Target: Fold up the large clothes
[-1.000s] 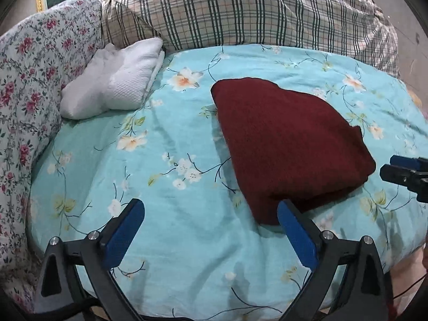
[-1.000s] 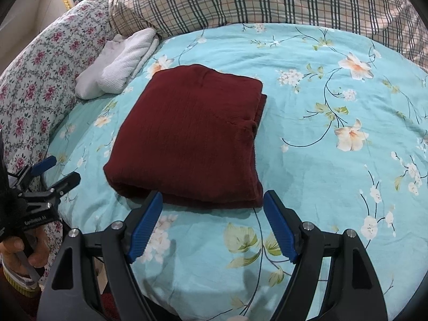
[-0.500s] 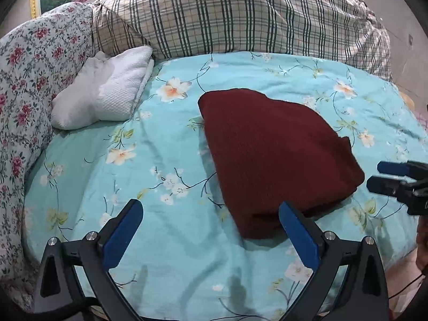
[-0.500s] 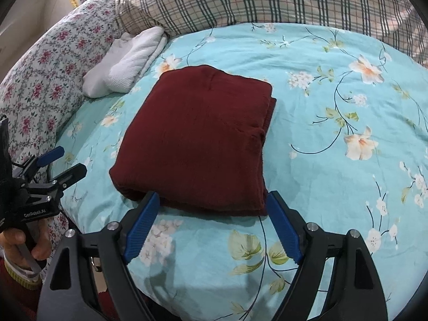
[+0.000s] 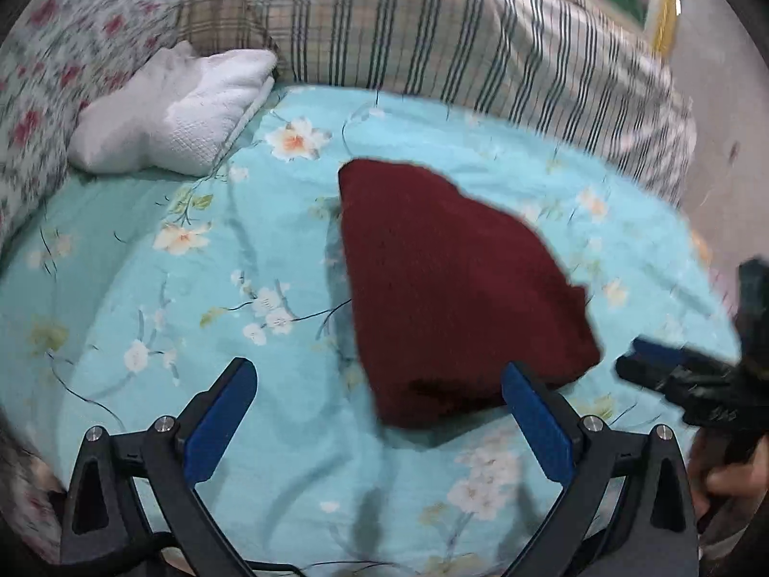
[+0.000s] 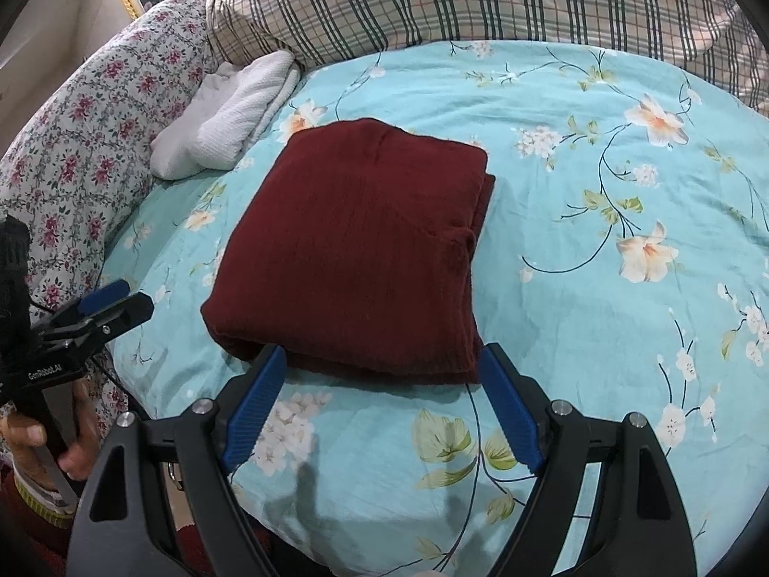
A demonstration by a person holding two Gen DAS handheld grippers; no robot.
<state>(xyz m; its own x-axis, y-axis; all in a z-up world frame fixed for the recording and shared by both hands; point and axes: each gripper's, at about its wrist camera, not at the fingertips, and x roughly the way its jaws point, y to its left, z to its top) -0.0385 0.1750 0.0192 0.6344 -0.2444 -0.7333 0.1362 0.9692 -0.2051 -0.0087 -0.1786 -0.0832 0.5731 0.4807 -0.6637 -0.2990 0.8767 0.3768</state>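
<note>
A dark red garment (image 6: pixel 365 250) lies folded into a thick rectangle on the turquoise flowered bedspread (image 6: pixel 601 336); it also shows in the left wrist view (image 5: pixel 452 288). My right gripper (image 6: pixel 384 404) is open and empty, just short of the garment's near edge. My left gripper (image 5: pixel 379 408) is open and empty, near the garment's near left corner, above the bedspread (image 5: pixel 192 312). The right gripper shows at the right edge of the left wrist view (image 5: pixel 673 375). The left gripper shows at the left edge of the right wrist view (image 6: pixel 110 307).
A folded white towel (image 6: pixel 230 120) lies at the back left beside a pink flowered pillow (image 6: pixel 81 144). A plaid pillow (image 6: pixel 480 0) runs along the back. The bed's edge is just under both grippers. The person's hands hold the gripper handles.
The left gripper has swung to the left and pulled back a little, blurring its view. The right gripper has drawn slightly closer to the garment's near edge. The garment has not moved.
</note>
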